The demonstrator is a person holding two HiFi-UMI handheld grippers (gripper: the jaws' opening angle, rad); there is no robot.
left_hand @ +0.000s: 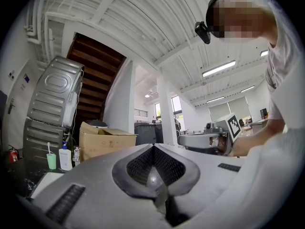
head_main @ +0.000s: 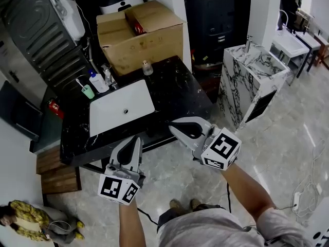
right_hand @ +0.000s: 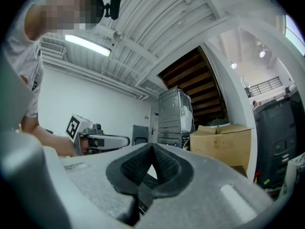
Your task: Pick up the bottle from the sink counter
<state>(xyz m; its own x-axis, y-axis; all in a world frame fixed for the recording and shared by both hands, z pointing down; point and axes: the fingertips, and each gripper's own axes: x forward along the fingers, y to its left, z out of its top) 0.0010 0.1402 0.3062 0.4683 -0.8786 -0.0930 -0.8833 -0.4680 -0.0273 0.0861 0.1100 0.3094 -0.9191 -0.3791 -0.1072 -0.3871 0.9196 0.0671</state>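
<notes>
White pump bottle (head_main: 97,82) upright at the back left of the black sink counter (head_main: 175,94), just beside a green cup (head_main: 88,92), white basin (head_main: 121,107) in front, left gripper (head_main: 135,139) and right gripper (head_main: 172,128) at the counter's front edge, well apart from it, both jaws clenched on nothing

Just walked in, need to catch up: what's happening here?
A person faces the sink counter, the left hand-held gripper and right hand-held gripper both shut and empty, near its front edge. The bottle stands untouched at the back left beside a green cup.
</notes>
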